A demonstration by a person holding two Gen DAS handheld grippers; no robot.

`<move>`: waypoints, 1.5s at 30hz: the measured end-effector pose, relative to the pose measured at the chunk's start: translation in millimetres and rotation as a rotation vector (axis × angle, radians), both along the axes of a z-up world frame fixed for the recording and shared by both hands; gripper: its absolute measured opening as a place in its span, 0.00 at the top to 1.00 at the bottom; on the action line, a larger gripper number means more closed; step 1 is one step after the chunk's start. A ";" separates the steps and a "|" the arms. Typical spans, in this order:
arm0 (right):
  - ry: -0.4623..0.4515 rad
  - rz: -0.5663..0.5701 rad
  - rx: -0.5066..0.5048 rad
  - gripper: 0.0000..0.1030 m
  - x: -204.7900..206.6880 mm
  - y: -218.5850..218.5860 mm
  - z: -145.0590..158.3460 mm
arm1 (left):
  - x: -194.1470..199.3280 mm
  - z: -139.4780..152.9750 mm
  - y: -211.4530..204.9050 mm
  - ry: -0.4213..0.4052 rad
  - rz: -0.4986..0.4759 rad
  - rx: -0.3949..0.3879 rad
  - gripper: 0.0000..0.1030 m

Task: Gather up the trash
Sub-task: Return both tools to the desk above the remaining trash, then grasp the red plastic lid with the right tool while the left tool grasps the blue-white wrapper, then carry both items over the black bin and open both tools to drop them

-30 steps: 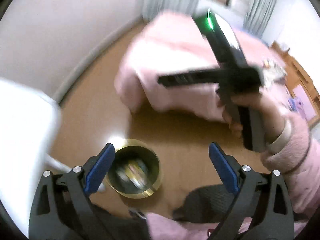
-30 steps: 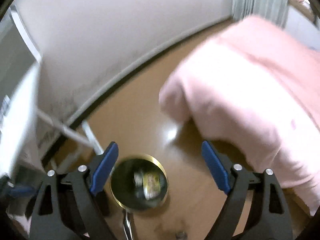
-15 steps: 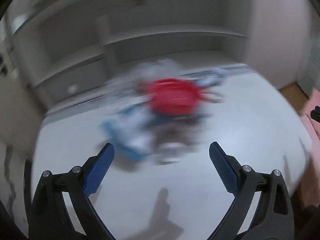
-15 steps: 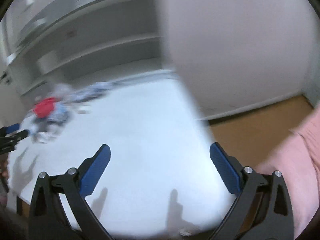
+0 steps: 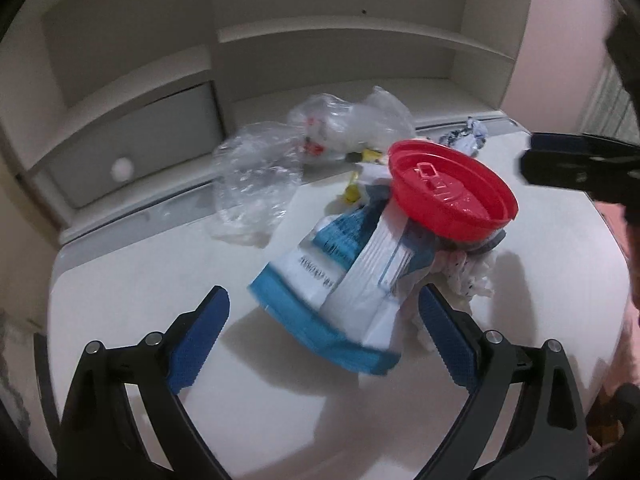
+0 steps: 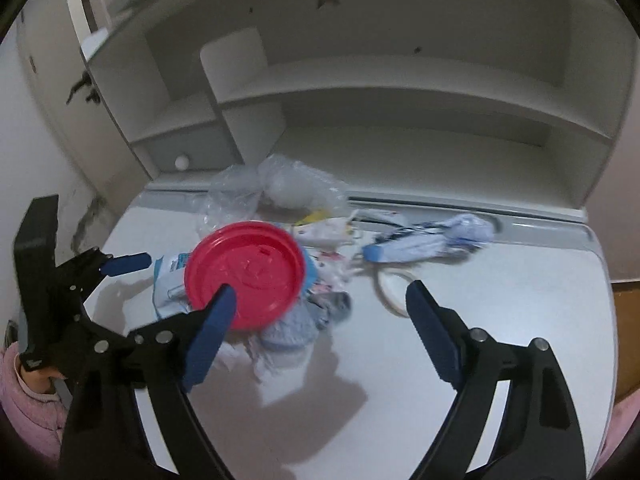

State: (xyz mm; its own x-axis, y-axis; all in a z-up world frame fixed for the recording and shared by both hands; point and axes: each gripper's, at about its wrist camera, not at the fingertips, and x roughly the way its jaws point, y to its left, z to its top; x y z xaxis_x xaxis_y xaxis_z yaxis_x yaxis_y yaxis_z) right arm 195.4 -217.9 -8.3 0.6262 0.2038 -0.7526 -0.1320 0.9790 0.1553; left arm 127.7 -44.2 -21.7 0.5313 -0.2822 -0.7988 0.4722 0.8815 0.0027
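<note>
A pile of trash lies on the white desk (image 5: 120, 288). On top sits a red plastic lid (image 5: 448, 188) (image 6: 244, 272), over a blue and white packet (image 5: 344, 280) and crumpled tissue (image 5: 468, 276) (image 6: 280, 364). Clear plastic bags (image 5: 256, 176) (image 6: 280, 188) lie behind. My left gripper (image 5: 324, 340) is open just in front of the packet, holding nothing. My right gripper (image 6: 320, 332) hangs over the tissue with its jaws wide and closing, pads touching nothing. One finger (image 5: 560, 164) of it shows at the right of the left wrist view.
A tape roll (image 6: 394, 288) and a blue and white wrapper (image 6: 424, 240) lie right of the pile. A white shelf unit (image 6: 400, 100) with a small drawer (image 5: 132, 140) stands at the desk's back. Brown floor (image 6: 626, 336) shows past the right edge.
Both views swung away from the floor, the brass bin and the pink bed onto the white desk, then closed in on the trash pile. Both grippers stayed open and empty.
</note>
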 end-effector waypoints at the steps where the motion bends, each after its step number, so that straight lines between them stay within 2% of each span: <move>1: 0.008 -0.003 -0.012 0.18 4.4 1.5 -3.5 | 3.5 -2.5 -2.6 0.004 -0.012 0.007 0.10; 2: 0.017 -0.005 -0.023 0.18 10.5 3.6 -8.2 | 5.1 -4.3 -4.3 0.008 -0.020 0.010 0.11; 3: 0.030 -0.002 -0.027 0.21 16.5 6.8 -12.8 | 7.7 -7.0 -5.8 0.016 -0.029 0.009 0.17; 5: 0.075 0.020 -0.017 0.44 28.7 11.8 -23.2 | 9.9 -10.9 -6.8 0.035 -0.045 -0.011 0.31; 6: 0.092 0.035 0.001 0.78 31.7 12.8 -27.4 | 10.2 -11.3 -6.4 0.040 -0.046 -0.020 0.35; 7: 0.096 0.042 0.030 0.90 31.9 12.7 -29.9 | 8.9 -11.8 -6.4 0.043 -0.049 -0.024 0.42; 11: 0.057 0.057 0.048 0.94 22.7 16.2 -25.8 | -0.3 -5.6 0.5 0.005 -0.022 -0.048 0.58; 13: 0.031 0.055 0.048 0.95 17.3 15.0 -19.2 | -4.0 0.3 6.0 -0.019 0.007 -0.054 0.60; 17: -0.020 0.027 0.054 0.95 5.6 2.4 -2.9 | -14.1 19.7 24.1 -0.062 0.059 -0.093 0.61; 22: -0.031 -0.018 0.068 0.95 -12.5 -23.8 3.0 | -26.5 32.7 42.4 -0.059 0.093 -0.168 0.61; 30: -0.002 -0.104 0.095 0.95 -43.6 -67.1 -12.2 | -37.0 42.5 36.7 -0.072 0.114 -0.149 0.62; 45: -0.002 -0.160 0.127 0.95 -72.5 -95.3 -16.7 | -58.9 51.7 7.1 -0.080 0.073 -0.125 0.62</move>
State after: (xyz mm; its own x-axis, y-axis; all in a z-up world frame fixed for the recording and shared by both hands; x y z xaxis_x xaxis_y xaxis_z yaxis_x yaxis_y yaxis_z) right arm 122.9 -313.2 -25.0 0.6600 0.1950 -0.7255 0.0233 0.9600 0.2791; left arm 68.9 -37.2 30.0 0.6143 -0.3355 -0.7143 0.4099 0.9091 -0.0744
